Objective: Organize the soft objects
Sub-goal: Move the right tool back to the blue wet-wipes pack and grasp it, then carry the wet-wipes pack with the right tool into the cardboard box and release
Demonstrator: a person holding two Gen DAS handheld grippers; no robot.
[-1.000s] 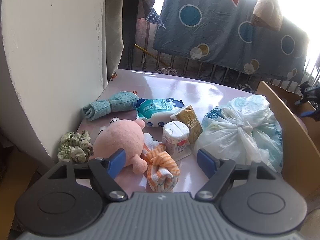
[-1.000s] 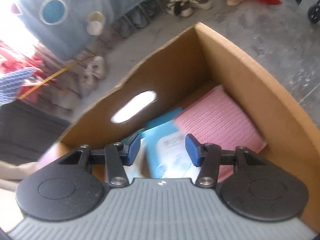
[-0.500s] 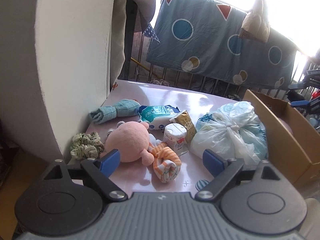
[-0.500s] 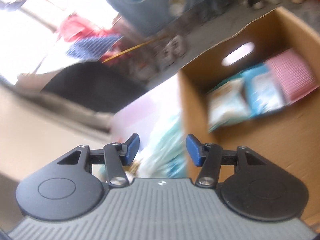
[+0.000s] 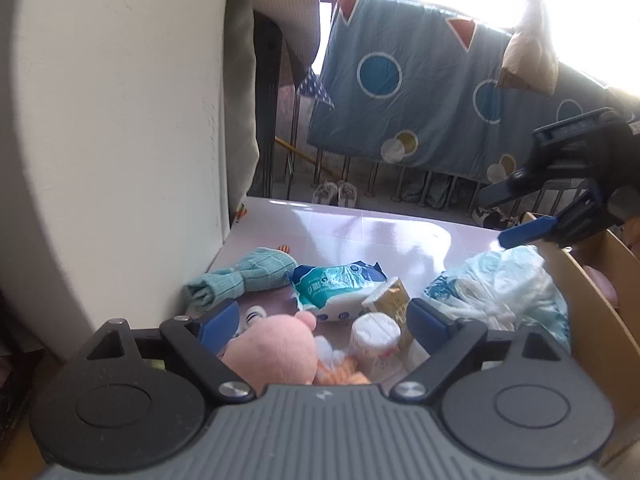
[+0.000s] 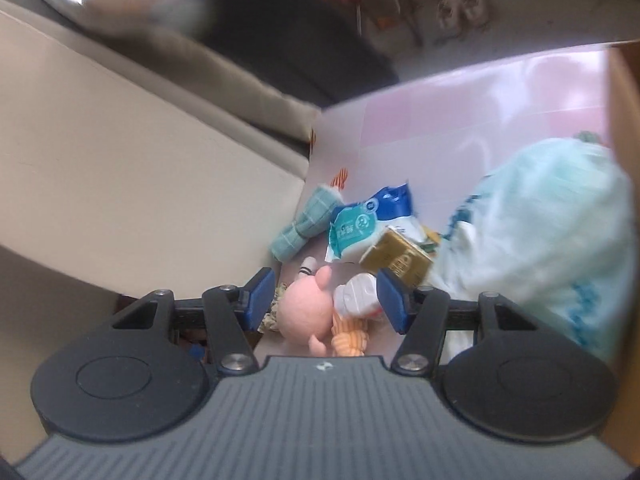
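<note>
Pale pink tabletop [image 5: 360,228] against a cream wall [image 5: 120,140], blue circle-print sheet [image 5: 420,96] hung over railings behind; cardboard box [image 5: 580,308] at the table's right edge.

Left gripper [image 5: 324,322]: jaws wide, have just been opening, nothing held. Pink plush toy [image 5: 276,354] lies low between my left fingers, with an orange-striped cloth [image 5: 340,372] and a small white tub [image 5: 378,332] crowded beside it.

Right gripper [image 6: 326,300]: jaws about half apart, have just been opening, empty; view is smeared. Same plush [image 6: 306,310] sits between its fingers, below them.

Ahead of the fingers: rolled teal cloth [image 5: 240,276], glossy blue-white wipes pack [image 5: 340,284], gold carton [image 5: 390,300]. Right of them: knotted translucent plastic bag [image 5: 500,288], crinkly, bulging.

Risks, as I judge them:
- Both grippers aim at the same cluster; fingers could collide.
- Closing on the round, squashy plush may also snag the striped cloth or tip the rigid tub.
- Slick bag film could slip from the pads.
</note>
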